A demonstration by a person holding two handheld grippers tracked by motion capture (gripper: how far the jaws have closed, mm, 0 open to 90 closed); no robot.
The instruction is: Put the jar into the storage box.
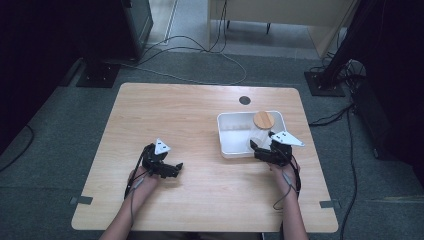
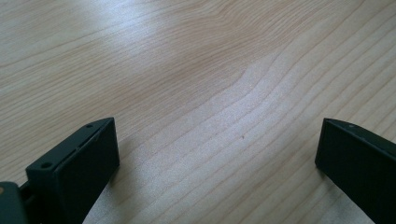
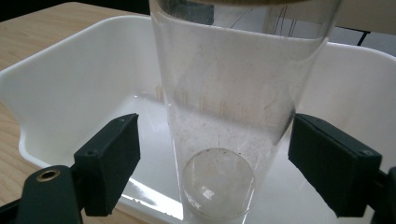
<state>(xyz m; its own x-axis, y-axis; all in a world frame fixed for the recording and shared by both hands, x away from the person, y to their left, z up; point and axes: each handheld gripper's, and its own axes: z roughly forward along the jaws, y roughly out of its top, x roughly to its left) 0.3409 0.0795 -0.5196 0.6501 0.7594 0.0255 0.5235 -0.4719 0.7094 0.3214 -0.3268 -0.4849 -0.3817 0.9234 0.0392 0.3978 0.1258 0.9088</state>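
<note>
Currently logged: clear jar (image 3: 224,116), upright in the white bin (image 3: 70,74), directly between my right gripper's (image 3: 212,172) spread jaws, untouched. Left gripper (image 2: 217,163), released over bare table (image 2: 187,70), well away from bin.

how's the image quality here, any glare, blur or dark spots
High view: dim, room edges nearly black, table evenly lit. Left gripper view: soft pale sheen across the wood grain, fingers sharp. Right gripper view: bright glare on the white bin floor, clear jar hazy with smudges, background washed out.
</note>
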